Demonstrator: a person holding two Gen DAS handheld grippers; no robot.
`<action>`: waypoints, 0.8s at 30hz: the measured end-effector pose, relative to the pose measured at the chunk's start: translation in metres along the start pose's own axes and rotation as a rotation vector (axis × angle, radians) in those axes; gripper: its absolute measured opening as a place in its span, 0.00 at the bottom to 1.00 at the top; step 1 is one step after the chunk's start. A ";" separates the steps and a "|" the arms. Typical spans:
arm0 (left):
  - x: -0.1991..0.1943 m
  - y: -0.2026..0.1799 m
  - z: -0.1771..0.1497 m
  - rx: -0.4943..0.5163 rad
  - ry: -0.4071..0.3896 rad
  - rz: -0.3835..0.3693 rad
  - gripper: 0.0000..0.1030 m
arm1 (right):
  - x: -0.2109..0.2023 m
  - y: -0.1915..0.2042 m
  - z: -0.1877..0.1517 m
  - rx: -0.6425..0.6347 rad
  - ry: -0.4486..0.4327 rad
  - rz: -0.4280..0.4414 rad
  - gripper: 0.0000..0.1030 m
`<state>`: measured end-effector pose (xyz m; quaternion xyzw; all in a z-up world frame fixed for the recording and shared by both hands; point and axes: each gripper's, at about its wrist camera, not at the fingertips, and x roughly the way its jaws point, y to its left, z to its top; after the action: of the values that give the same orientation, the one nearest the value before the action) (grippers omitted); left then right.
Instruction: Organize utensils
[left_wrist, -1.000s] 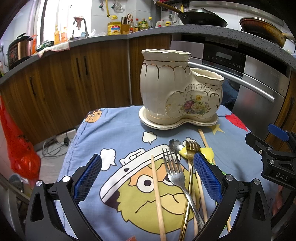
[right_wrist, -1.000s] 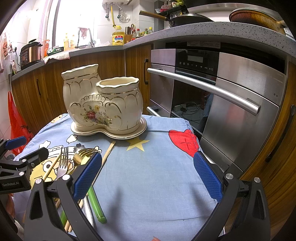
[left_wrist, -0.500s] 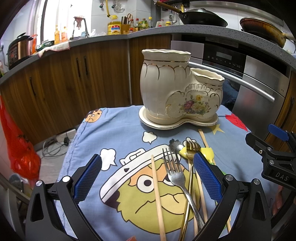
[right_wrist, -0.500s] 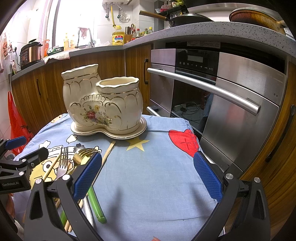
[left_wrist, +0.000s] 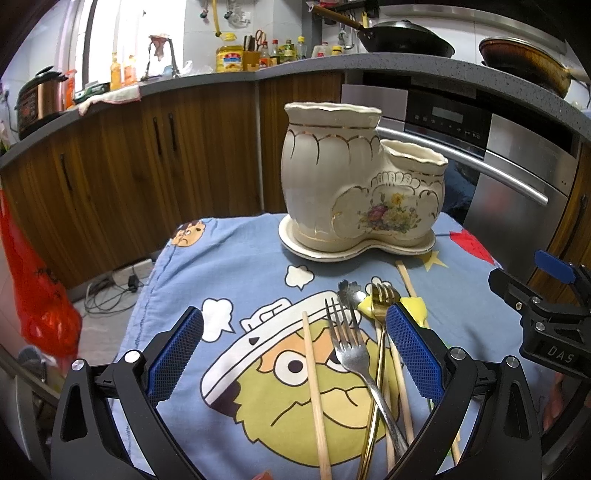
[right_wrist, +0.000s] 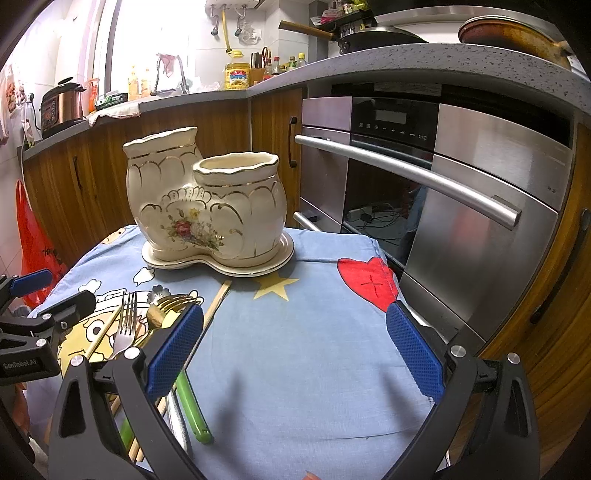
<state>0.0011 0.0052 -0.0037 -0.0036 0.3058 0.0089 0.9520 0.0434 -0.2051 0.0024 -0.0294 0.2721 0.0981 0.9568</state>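
We are holding both grippers over the cloth-covered bench (left_wrist: 229, 258), the left gripper (left_wrist: 293, 349) and right gripper (right_wrist: 293, 349) each with jaws standing wide apart and holding nothing. The utensils are lying in a loose pile just in front of the ceramic holder (left_wrist: 354, 184): a silver fork (left_wrist: 351, 354), a gold fork (left_wrist: 380, 299) and wooden chopsticks (left_wrist: 314, 384). The forks are looking thin, stiff and slippery, so we are judging the mid-handle the best hold; the holder seems fragile.
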 end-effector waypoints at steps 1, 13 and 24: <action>-0.002 0.001 0.000 -0.004 -0.012 0.002 0.95 | 0.000 0.000 0.000 0.000 0.000 0.001 0.95; -0.012 0.003 0.004 -0.022 -0.051 -0.007 0.95 | -0.004 0.000 0.001 0.005 -0.017 -0.003 0.95; -0.012 0.003 0.004 -0.022 -0.047 -0.006 0.95 | -0.005 -0.001 0.002 0.009 -0.015 0.001 0.95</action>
<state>-0.0061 0.0086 0.0068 -0.0149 0.2831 0.0098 0.9589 0.0406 -0.2071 0.0073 -0.0242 0.2652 0.0974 0.9589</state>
